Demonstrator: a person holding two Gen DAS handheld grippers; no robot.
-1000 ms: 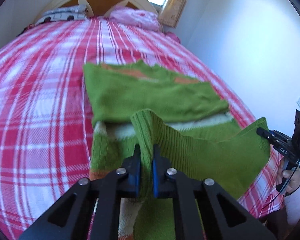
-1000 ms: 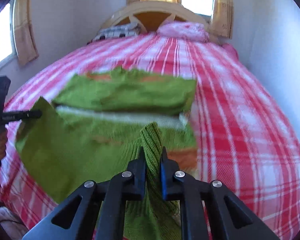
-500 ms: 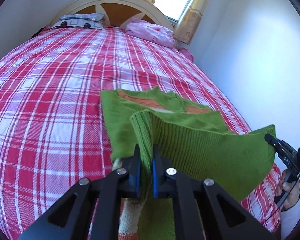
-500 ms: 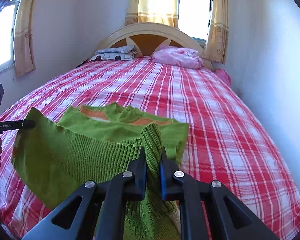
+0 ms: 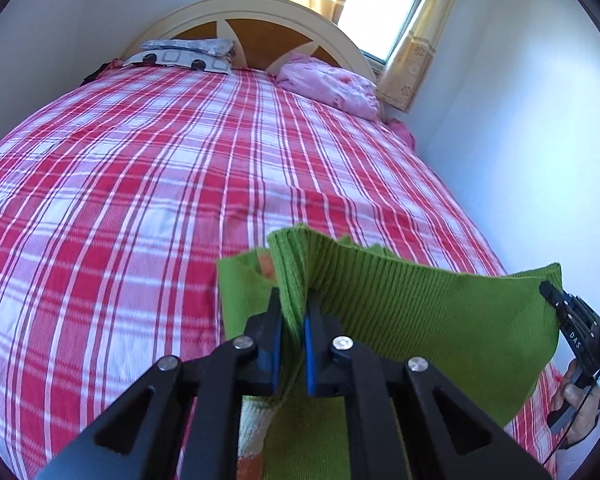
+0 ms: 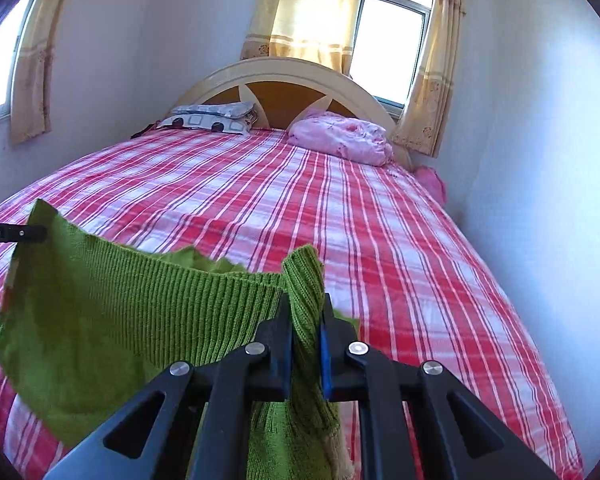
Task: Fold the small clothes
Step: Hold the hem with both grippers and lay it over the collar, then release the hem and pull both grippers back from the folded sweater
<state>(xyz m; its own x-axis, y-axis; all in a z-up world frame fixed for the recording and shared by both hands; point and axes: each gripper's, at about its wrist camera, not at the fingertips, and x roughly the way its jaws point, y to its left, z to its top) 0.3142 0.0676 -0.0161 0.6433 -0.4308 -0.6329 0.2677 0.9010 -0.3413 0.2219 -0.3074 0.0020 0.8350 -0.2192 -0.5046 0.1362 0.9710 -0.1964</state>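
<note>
Green knit sweater (image 5: 420,312) raised over bed (image 5: 140,200), ribbed hem stretched between us — left gripper (image 5: 291,312) and right gripper (image 6: 306,320) each clamped on a hem corner. We judge fold-over step underway; next, carry hem toward collar, lay flat, release.

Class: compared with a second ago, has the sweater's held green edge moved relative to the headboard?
Yes. The green sweater edge has been lifted up and toward the headboard, now hiding the folded part.
</note>
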